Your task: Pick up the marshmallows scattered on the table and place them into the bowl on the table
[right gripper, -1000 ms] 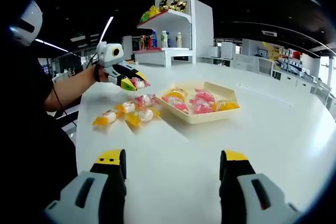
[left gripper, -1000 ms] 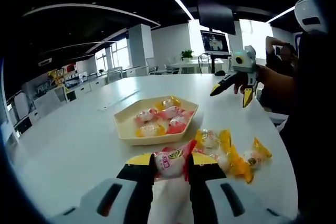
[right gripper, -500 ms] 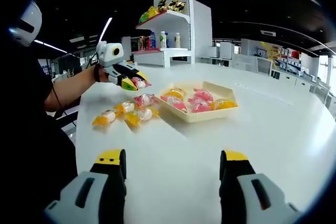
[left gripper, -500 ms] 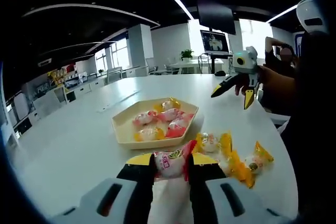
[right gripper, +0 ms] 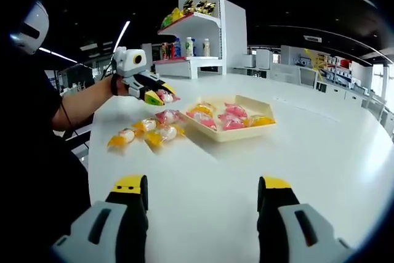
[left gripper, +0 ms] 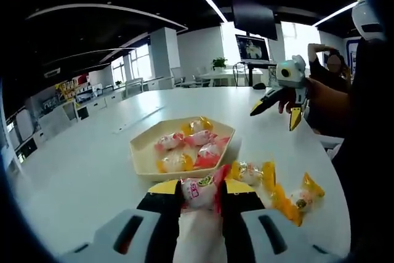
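My left gripper (left gripper: pixel 202 189) is shut on a marshmallow (left gripper: pixel 198 193) in a red and white wrapper, held above the table just short of the bowl. The beige hexagonal bowl (left gripper: pixel 143 159) holds several wrapped marshmallows. Loose marshmallows in yellow wrappers (left gripper: pixel 247 173) (left gripper: pixel 301 199) lie on the table to its right. In the right gripper view the left gripper (right gripper: pixel 163 96) hovers over the loose marshmallows (right gripper: pixel 161 133) (right gripper: pixel 125 135), left of the bowl (right gripper: pixel 245 135). My right gripper (right gripper: pixel 203 192) stands open and empty over bare table. It also shows open in the air (left gripper: pixel 274 117).
The round white table (right gripper: pixel 320 164) has wide bare room around the bowl. A person in dark clothes (right gripper: pixel 37 146) stands at its edge. A white shelf with bottles and snacks (right gripper: pixel 197 35) rises behind. A monitor (left gripper: pixel 252 48) and chairs stand beyond.
The left gripper view has crept a little nearer the bowl, still holding the marshmallow. The right gripper has stayed put and open.
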`<action>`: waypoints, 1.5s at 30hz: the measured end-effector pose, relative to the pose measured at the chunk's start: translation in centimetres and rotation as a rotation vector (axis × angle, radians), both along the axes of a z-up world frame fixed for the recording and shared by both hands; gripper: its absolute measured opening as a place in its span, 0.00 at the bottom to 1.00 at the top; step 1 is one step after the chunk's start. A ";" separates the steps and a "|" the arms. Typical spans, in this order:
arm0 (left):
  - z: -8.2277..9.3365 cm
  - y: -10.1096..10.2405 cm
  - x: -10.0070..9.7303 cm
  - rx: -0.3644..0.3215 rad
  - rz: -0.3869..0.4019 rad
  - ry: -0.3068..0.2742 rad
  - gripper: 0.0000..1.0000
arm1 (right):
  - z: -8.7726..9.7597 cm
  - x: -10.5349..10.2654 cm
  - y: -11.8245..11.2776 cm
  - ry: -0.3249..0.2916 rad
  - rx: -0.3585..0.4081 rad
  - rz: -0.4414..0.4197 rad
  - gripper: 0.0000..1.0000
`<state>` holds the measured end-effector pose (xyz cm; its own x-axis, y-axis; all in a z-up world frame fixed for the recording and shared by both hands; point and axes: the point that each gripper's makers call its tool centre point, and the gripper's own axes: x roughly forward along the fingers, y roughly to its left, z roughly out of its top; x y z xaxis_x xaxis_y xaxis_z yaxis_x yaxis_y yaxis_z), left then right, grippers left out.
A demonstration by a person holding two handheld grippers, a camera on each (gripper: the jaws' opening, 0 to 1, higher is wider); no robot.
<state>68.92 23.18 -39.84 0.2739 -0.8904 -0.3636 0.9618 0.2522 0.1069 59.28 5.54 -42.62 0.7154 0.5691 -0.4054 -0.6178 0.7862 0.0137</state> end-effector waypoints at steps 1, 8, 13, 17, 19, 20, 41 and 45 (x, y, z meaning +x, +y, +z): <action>0.1 -0.1 0.0 -0.002 0.000 -0.002 0.26 | 0.0 0.0 0.0 0.001 0.000 0.000 0.72; 0.4 -0.6 0.1 -0.005 -0.001 -0.004 0.26 | 0.1 0.1 0.2 -0.002 0.000 0.007 0.72; 0.6 -1.0 -0.1 -0.007 -0.006 -0.009 0.26 | 0.0 0.1 0.2 -0.001 -0.001 0.005 0.72; 0.7 -1.2 0.1 -0.009 -0.005 -0.010 0.26 | 0.0 0.0 0.1 -0.002 0.001 0.004 0.72; 0.7 -1.3 0.1 -0.008 -0.004 -0.010 0.26 | 0.0 0.0 0.1 -0.002 0.003 0.004 0.72; 0.8 -1.4 0.1 -0.009 -0.004 -0.011 0.26 | -0.1 0.0 0.1 -0.001 0.003 0.004 0.72; 1.6 -3.0 0.6 -0.004 -0.001 -0.050 0.26 | 0.1 0.0 0.0 -0.010 -0.004 0.000 0.71; 1.8 -3.6 0.8 -0.014 0.002 -0.050 0.26 | 0.2 0.0 0.1 -0.011 -0.007 0.004 0.71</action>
